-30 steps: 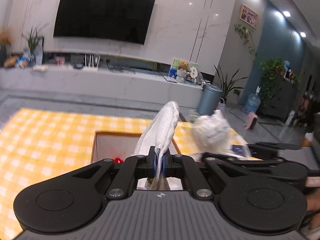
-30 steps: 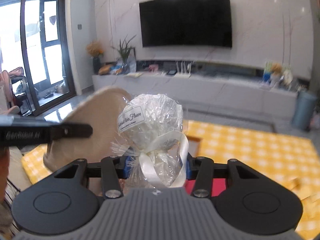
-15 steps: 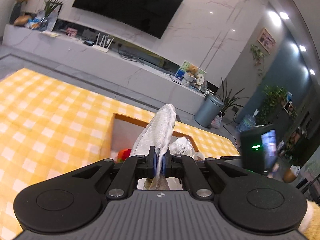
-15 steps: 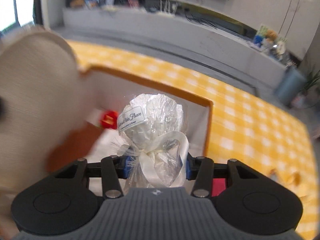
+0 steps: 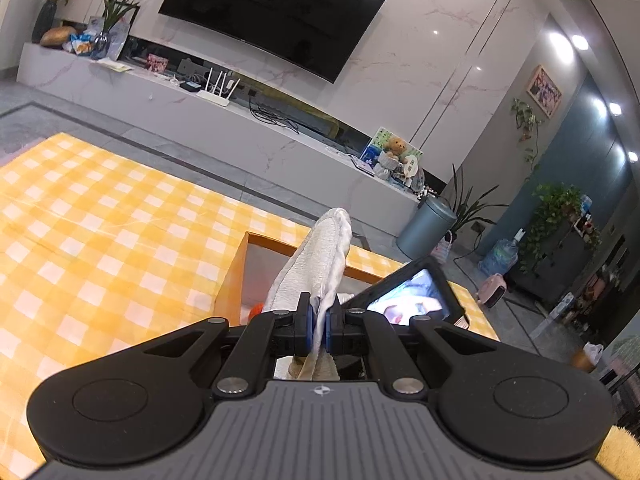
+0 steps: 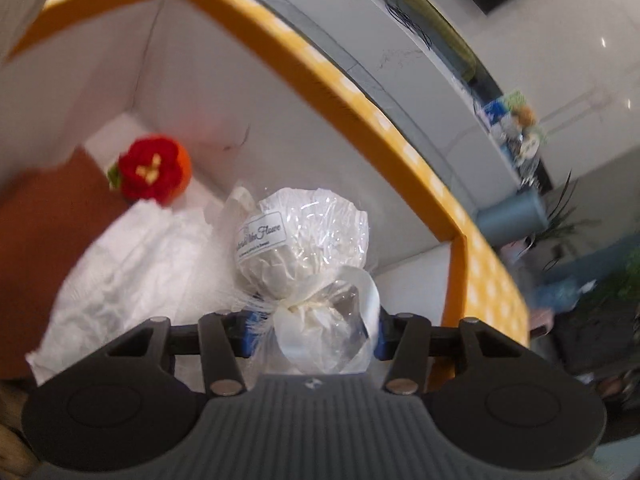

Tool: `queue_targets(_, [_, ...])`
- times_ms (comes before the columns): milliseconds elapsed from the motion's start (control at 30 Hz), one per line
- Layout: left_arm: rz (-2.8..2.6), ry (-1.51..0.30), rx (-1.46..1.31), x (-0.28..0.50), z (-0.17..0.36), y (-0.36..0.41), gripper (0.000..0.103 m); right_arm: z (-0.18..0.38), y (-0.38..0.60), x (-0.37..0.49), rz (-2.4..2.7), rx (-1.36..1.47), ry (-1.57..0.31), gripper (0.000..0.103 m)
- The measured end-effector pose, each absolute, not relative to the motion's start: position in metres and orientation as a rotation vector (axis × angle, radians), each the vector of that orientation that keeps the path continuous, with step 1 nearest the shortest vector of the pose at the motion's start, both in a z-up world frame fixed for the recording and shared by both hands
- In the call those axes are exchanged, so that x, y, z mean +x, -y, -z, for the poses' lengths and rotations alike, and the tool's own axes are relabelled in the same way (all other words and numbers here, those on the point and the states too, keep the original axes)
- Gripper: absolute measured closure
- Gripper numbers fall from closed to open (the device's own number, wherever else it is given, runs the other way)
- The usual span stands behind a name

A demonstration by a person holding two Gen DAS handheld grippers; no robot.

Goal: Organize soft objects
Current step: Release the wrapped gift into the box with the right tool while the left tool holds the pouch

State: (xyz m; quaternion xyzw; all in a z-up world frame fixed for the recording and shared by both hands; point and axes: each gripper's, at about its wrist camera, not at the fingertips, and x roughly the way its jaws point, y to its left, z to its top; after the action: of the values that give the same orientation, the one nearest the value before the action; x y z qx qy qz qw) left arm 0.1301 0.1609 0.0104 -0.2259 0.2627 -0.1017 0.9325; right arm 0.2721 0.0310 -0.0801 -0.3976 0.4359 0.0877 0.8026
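Right hand-held gripper (image 6: 312, 330): pitched steeply down over the orange-rimmed box (image 6: 304, 60), clamped on a cellophane-wrapped white ball (image 6: 302, 240) with ribbon; label script only partly legible, ending "Flower". Ahead and left of it lay a red knitted flower (image 6: 150, 170). Left hand-held gripper (image 5: 319, 326): tilted gently down, pinched tight on an upright white cloth (image 5: 320, 256) before the box.

You are seeing one box (image 6: 404, 136), one red knitted flower (image 6: 150, 170), one wrapped white ball (image 6: 304, 240), two white cloths (image 6: 132, 272) (image 5: 320, 256).
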Motion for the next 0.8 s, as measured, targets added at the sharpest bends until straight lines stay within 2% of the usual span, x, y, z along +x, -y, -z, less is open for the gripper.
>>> queue_targets(67, [0.213,-0.534,-0.463,0.129,-0.012,-0.161,0.097,0.086,-0.027,0.276,-0.223,-0.795,-1.02,0.055])
queue_targets(133, [0.215,-0.535,-0.466,0.129,-0.012,-0.162,0.097,0.082,-0.025,0.274,-0.213,-0.777,-0.992,0.054])
queue_targets(167, [0.214,-0.537,-0.466,0.129,-0.012,-0.162,0.097,0.079,-0.026,0.271,-0.218,-0.785,-0.974,0.046])
queue_targets(267, [0.208,-0.542,-0.474,0.13,-0.012,-0.165,0.097,0.064,-0.027,0.255,-0.239,-0.848,-0.896,0.009])
queue_targets(500, [0.211,-0.533,-0.5,0.128,-0.014,-0.17,0.097,0.007,-0.016,0.237,-0.358,-0.77,-0.849,0.007])
queue_targets(533, [0.21,-0.53,-0.501,0.127,-0.014,-0.171,0.097,-0.001,-0.012,0.237,-0.377,-0.739,-0.84,0.008])
queue_targets(567, [0.209,-0.528,-0.502,0.127,-0.015,-0.171,0.097,-0.007,-0.01,0.236,-0.4,-0.705,-0.834,0.016])
queue_targets(600, [0.209,-0.529,-0.501,0.127,-0.015,-0.17,0.097,-0.013,-0.008,0.235,-0.43,-0.674,-0.833,0.033])
queue_targets(633, [0.209,-0.531,-0.499,0.127,-0.014,-0.17,0.097,-0.015,-0.007,0.236,-0.453,-0.654,-0.837,0.042])
queue_targets(667, [0.208,-0.534,-0.497,0.128,-0.014,-0.169,0.097,-0.017,-0.006,0.238,-0.461,-0.637,-0.85,0.058])
queue_targets(700, [0.205,-0.537,-0.495,0.128,-0.014,-0.169,0.097,-0.013,-0.008,0.235,-0.452,-0.627,-0.861,0.069])
queue_targets(733, [0.203,-0.54,-0.494,0.128,-0.014,-0.168,0.097,-0.009,-0.009,0.238,-0.438,-0.626,-0.872,0.074])
queue_targets(767, [0.201,-0.543,-0.493,0.129,-0.014,-0.168,0.097,-0.004,-0.009,0.24,-0.427,-0.637,-0.883,0.084])
queue_targets(800, [0.199,-0.546,-0.491,0.129,-0.013,-0.167,0.097,0.005,-0.009,0.246,-0.42,-0.649,-0.901,0.088])
